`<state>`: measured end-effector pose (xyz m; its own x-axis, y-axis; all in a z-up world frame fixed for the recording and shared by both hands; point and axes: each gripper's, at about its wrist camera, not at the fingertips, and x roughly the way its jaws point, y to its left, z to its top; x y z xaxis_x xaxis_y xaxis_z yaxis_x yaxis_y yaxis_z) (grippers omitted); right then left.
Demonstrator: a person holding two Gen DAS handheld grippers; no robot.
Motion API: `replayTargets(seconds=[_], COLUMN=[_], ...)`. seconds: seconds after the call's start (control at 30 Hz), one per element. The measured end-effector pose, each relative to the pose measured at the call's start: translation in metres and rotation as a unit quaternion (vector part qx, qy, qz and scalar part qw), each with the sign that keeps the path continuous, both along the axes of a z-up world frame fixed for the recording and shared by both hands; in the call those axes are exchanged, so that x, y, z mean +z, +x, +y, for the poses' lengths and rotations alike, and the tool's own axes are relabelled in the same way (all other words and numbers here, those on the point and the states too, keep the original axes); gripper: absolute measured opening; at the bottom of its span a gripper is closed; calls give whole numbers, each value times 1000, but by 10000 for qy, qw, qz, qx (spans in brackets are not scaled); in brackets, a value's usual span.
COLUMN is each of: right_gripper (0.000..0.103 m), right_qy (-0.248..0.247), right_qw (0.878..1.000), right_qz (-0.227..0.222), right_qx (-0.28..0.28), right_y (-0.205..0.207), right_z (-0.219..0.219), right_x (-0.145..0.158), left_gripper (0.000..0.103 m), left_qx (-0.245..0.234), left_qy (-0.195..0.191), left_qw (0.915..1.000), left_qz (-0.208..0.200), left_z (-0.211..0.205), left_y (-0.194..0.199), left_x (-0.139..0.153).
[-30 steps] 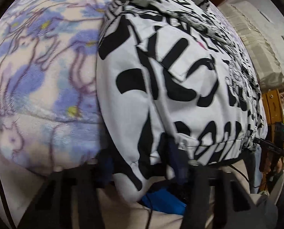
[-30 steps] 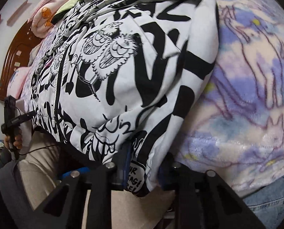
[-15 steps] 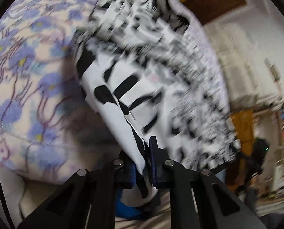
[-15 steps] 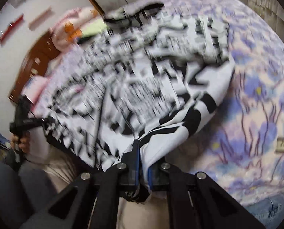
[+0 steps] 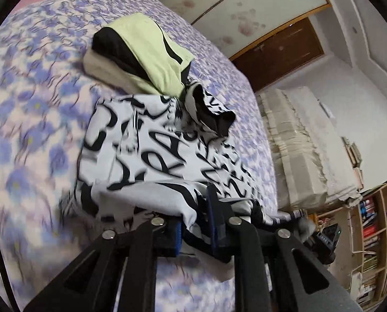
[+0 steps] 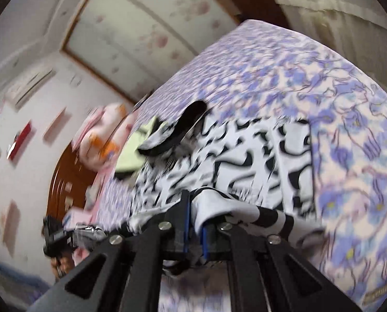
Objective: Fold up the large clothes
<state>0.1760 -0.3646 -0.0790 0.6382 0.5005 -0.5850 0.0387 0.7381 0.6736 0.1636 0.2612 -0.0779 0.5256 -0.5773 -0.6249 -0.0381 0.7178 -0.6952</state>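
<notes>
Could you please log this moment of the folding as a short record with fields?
surface: bed with purple floral blanket
garment in work: black-and-white printed garment, lying on the blanket, near edge raised
left gripper: shut on the garment's near edge, jaws have just been opening slightly, cloth between the pads
right gripper: shut on the near edge too, jaws likewise just opening slightly, cloth between the pads
behind it: light green and black clothes, already folded in a pile
image quality: motion blur in both views
</notes>
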Motion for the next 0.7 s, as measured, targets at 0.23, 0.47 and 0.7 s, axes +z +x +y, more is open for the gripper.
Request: replayTargets(seconds=[0.23, 0.47, 0.7], right_gripper=[70, 70, 70], right_qy=[-41, -670, -1806], right_qw=[9967, 9930, 9794], right_qz=[527, 906, 882], right_qx=[-620, -362, 179], right_y=[63, 86, 120], right_z=[-14, -2, 22], right_x=[-43, -90, -108], left_gripper=[66, 88, 88], left_qx=[-106, 86, -322], left_qy=[537, 1189, 2148], left_qw=[9963, 9897, 9739], left_qz=[669, 797, 667], left_z=[-19, -11, -23], left_y=[76, 112, 136], left_x=[-51, -81, -103])
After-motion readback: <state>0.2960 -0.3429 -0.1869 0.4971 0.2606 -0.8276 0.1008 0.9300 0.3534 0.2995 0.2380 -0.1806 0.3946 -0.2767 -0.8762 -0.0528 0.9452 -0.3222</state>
